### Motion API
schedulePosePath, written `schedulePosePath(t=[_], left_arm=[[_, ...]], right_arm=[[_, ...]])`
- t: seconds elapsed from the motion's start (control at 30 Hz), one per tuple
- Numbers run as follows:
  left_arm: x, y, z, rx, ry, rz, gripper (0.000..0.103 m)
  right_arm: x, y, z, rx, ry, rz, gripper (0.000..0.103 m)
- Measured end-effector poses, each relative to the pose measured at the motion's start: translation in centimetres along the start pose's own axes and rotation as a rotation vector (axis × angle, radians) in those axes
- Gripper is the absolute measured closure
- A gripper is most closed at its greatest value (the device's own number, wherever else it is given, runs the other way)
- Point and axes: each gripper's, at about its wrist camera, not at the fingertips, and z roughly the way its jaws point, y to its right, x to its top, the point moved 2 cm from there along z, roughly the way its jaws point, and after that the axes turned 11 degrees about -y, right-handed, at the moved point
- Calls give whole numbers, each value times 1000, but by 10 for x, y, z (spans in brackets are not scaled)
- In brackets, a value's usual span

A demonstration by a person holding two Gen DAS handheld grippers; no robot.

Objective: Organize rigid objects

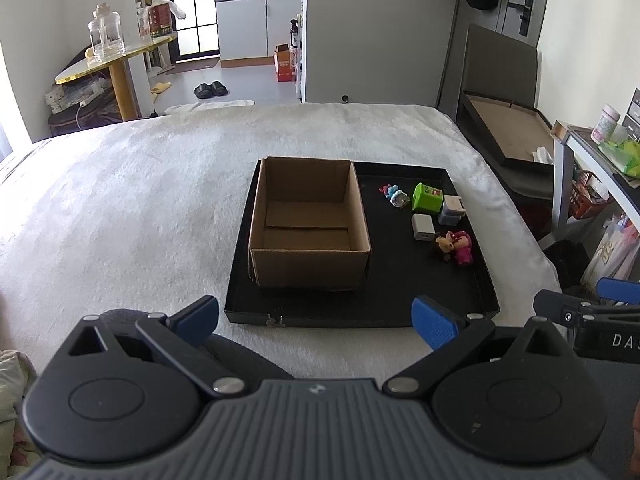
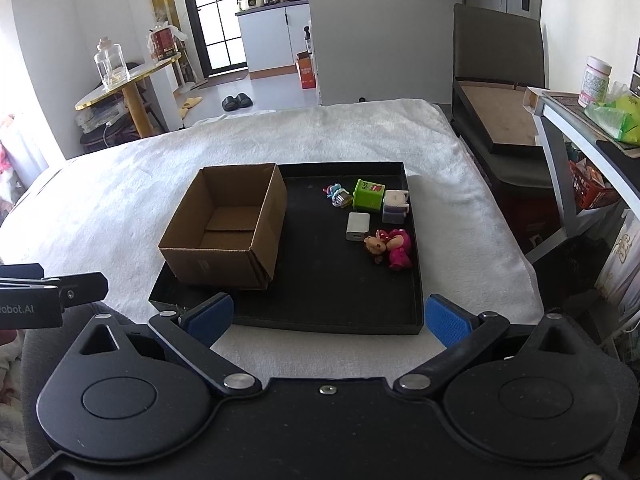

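Observation:
A black tray (image 1: 486,296) (image 2: 416,280) lies on a white blanket. An empty open cardboard box (image 1: 308,258) (image 2: 224,258) stands in its left half. In the right half lie a green cube (image 1: 427,197) (image 2: 368,195), a white charger (image 1: 423,227) (image 2: 358,226), a small white and purple block (image 1: 451,210) (image 2: 395,206), a pink figure with a small bear (image 1: 458,247) (image 2: 394,249) and a small colourful toy (image 1: 394,195) (image 2: 338,196). My left gripper (image 1: 316,320) is open and empty before the tray's near edge. My right gripper (image 2: 328,318) is open and empty at the near edge.
The white blanket (image 1: 120,200) (image 2: 100,200) covers a bed. A side shelf with a jar and green packet (image 2: 600,100) stands at the right, with a dark chair (image 2: 500,80) behind. A round table with glass bottles (image 1: 108,52) stands at the far left.

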Motion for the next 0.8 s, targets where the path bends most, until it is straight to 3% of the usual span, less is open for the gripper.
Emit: schedulePosePath(t=[0.67,0.8], left_arm=[[15,-1,44,-1,-73,12,2],[23,-2,55,-12,-91,2,2]], right_arm=[[8,13,35,-7,-23,10,0],[12,16,45,-13,-31,-1,4]])
